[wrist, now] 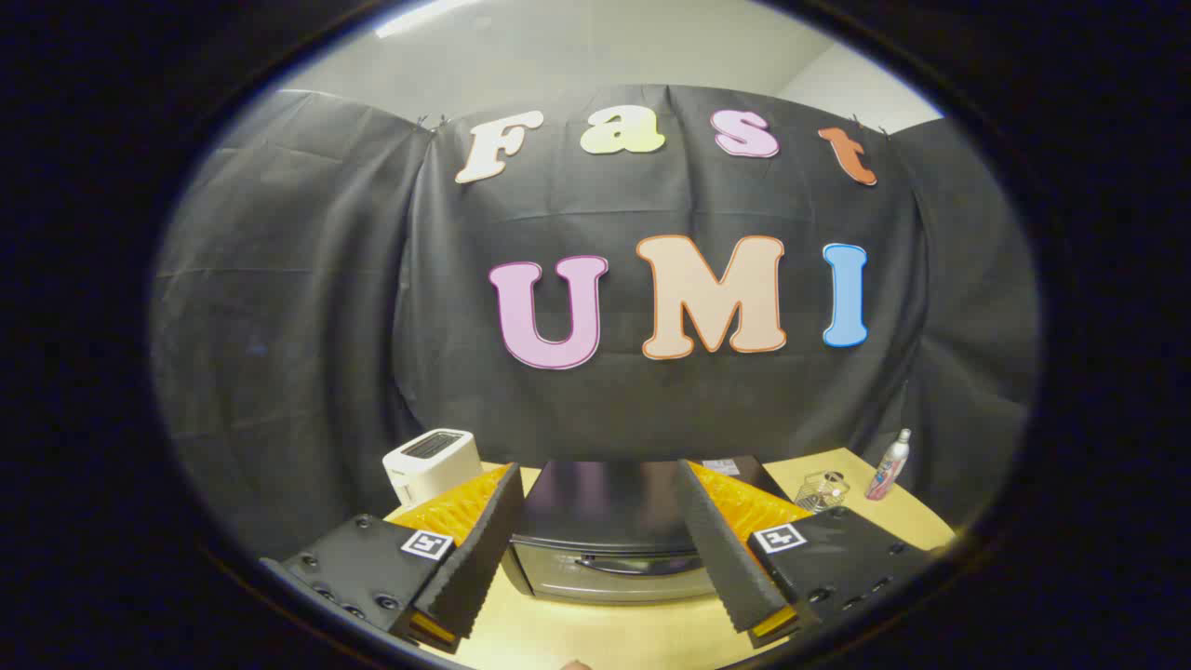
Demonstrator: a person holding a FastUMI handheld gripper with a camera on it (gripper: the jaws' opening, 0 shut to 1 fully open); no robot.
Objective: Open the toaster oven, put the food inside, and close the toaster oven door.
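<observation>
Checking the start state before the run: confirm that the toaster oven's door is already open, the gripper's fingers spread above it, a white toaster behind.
Not quite. In the gripper view the toaster oven has its door shut, handle across the front. The gripper is open above it, and the white toaster stands behind.

The tabletop (595,633) is a light wooden surface set against the booth's black cloth wall. The toaster oven (609,549) stands directly on it near the middle, door closed (handle facing forward). A white toaster (431,462) stands at the rear corner to one side of the oven. On the opposite side rest a small wire basket (822,490) and, beyond it, an upright bottle (889,464).
</observation>
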